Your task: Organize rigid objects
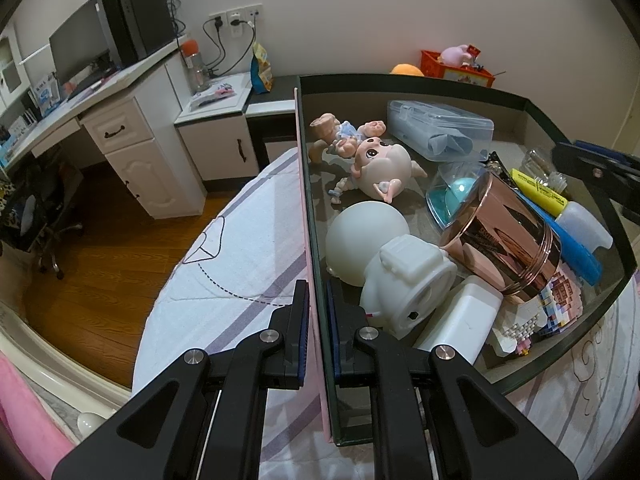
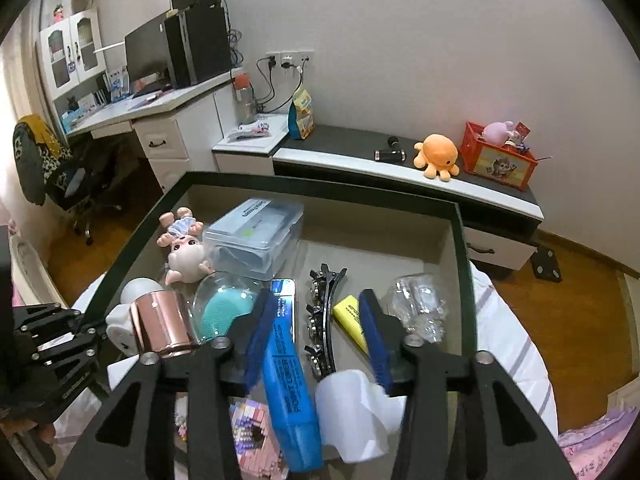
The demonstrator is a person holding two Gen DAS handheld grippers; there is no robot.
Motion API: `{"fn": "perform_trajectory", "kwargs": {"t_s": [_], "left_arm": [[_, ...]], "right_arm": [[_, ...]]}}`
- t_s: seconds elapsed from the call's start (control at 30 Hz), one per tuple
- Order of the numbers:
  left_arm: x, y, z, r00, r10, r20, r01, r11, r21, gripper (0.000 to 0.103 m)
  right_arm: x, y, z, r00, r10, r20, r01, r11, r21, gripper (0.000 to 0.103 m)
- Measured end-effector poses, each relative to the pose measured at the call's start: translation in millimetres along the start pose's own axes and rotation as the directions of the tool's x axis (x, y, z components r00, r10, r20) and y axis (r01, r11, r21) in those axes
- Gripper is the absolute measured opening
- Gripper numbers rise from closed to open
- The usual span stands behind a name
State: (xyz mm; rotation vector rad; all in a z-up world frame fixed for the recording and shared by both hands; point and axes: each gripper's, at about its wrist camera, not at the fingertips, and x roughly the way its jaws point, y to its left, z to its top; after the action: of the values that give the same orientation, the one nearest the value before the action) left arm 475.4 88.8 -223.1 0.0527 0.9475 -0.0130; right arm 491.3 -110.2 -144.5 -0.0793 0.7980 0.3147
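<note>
on the box wall point(image 1: 316, 264) left gripper point(image 1: 318, 312) pinches; right gripper point(image 2: 316, 344) spread.

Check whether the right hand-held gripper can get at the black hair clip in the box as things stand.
Probably yes. The right hand-held gripper is open right above the black hair clip, nothing covering it; the blue marker lies close alongside.

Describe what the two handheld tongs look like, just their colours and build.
Both tongs, left and right, are matte black plastic with angular arms with cut-out openings, joined by round silver pivot bolts. Each finger carries a flat, ribbed dark blue pad. No cables or sleeves show.
</note>
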Motion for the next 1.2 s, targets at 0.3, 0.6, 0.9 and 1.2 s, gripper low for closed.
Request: {"fn": "perform_trajectory", "kwargs": {"t_s": [0.3,0.6,0.9,1.2], "left_arm": [[-11.0,-5.6,1.8,0.999,0.048,0.001,-0.048,0.998,0.036,0.012],[-45.3,-25.5,6.0,0.994,0.084,0.072,-0.089,0.994,0.065,0.026],[-85.4,-51.7,17.8,0.983,0.024,0.184,-0.042,0.994,0.097,0.060],[-95.0,-71.7,19.4,0.960,0.035,0.279,-0.057,0.996,0.072,0.099]], "right_arm": [[-27.1,-10.0,-13.6,0.999,0.008,0.037,-0.009,1.000,0.029,0.078],[-42.4,-11.1,-33.8,0.996,0.025,0.081,-0.030,0.997,0.065,0.081],[-54.2,-10.7,-35.8,0.995,0.003,0.101,-0.009,0.998,0.069,0.084],[-70.1,-11.3,-37.0,0.990,-0.023,0.141,0.014,0.998,0.064,0.103]]}}
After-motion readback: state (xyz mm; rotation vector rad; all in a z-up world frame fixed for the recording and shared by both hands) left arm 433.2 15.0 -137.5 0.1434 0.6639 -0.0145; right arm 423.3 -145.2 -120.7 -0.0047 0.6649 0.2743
